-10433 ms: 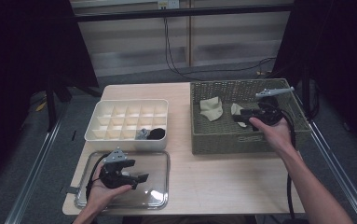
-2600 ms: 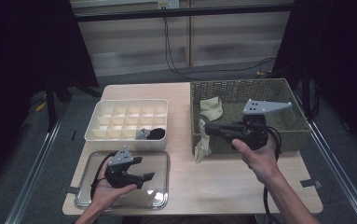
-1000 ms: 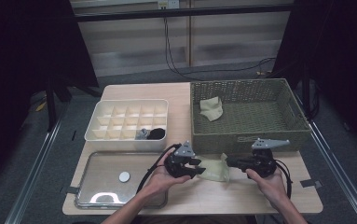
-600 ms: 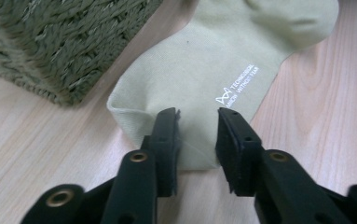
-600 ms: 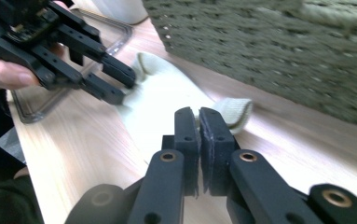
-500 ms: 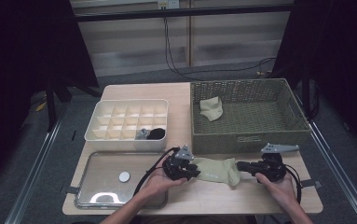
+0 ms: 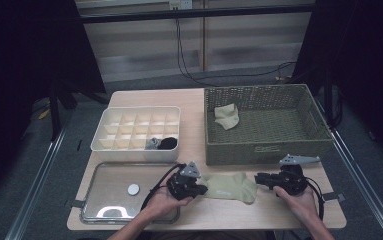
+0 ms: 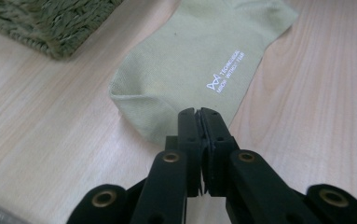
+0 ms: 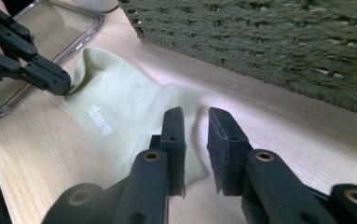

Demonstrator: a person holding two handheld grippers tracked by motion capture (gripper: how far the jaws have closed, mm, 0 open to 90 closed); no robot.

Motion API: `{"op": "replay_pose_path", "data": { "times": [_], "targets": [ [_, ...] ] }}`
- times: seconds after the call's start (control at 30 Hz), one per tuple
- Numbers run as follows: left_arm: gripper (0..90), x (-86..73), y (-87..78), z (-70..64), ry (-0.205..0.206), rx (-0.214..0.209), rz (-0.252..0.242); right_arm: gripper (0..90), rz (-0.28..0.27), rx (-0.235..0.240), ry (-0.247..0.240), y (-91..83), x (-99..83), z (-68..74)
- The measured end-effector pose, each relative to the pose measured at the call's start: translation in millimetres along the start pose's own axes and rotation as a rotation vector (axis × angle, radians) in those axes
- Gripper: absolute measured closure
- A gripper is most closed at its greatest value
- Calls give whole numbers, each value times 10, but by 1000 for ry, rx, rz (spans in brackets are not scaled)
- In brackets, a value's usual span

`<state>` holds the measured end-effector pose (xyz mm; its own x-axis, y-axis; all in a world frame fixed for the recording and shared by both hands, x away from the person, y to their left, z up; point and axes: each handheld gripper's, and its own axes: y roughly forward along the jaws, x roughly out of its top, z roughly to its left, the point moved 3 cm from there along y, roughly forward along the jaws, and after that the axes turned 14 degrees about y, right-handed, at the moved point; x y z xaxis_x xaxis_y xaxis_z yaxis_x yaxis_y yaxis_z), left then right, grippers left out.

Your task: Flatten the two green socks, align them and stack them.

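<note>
1. A light green sock [image 7: 227, 185] lies flat on the table [image 7: 229, 212], in the lower middle of the high view. It sits just in front of the woven basket [image 7: 266, 150].
2. The left claw [image 7: 195, 188] is pressed shut on the left end of the sock. In the left gripper view, the sock [image 8: 199, 65] stretches away toward the top of the frame.
3. The right claw [image 7: 258, 179] sits just beside the right end of the sock. In the right gripper view, its jaws are spread a little and nothing is between them.
4. So the sock looks to be out of the basket and laid out flat. That part seems done.
5. One more sock [image 7: 226, 116] is in the upper left corner of the basket. It is waiting.
6. The white box with little squares [image 7: 136, 132] has dark socks [image 7: 162, 144] in one square. Most squares are bare.
7. I think what is left is to fold or roll this sock and put it in a square.
</note>
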<state>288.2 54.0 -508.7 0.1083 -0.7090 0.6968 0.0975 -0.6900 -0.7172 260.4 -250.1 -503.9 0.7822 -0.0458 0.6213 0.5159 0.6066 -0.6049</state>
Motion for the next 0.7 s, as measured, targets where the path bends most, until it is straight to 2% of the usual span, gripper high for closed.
{"op": "replay_pose_path", "data": {
  "times": [0.07,0.1,0.17,0.2,0.27,0.37,0.4,0.53,0.6,0.67,0.7],
  "targets": [
    [864,3,-65,-27,-2,-19,-8,766,1,7,5,11,3,17],
    [862,14,-93,-55,0,-16,-18,766,4,15,9,22,3,34],
    [858,30,-151,-70,31,-10,-23,796,16,31,-1,61,2,81],
    [853,40,-169,-64,26,-9,-34,815,28,36,-6,86,0,109],
    [849,65,-177,-11,22,3,-61,847,46,40,-18,150,-5,157],
    [820,140,-164,123,18,26,-70,870,70,45,-34,242,-8,223],
    [807,166,-141,169,6,26,-87,874,75,49,-41,272,-10,240],
    [776,231,-45,270,-1,18,-88,880,93,46,-44,349,-24,256],
    [739,263,65,279,-5,-12,-82,883,128,20,-46,415,-62,245],
    [715,253,152,251,14,-11,-49,886,137,5,-55,434,-76,238],
    [690,240,169,238,39,-13,-9,892,134,3,-58,437,-82,238]
  ]
}}
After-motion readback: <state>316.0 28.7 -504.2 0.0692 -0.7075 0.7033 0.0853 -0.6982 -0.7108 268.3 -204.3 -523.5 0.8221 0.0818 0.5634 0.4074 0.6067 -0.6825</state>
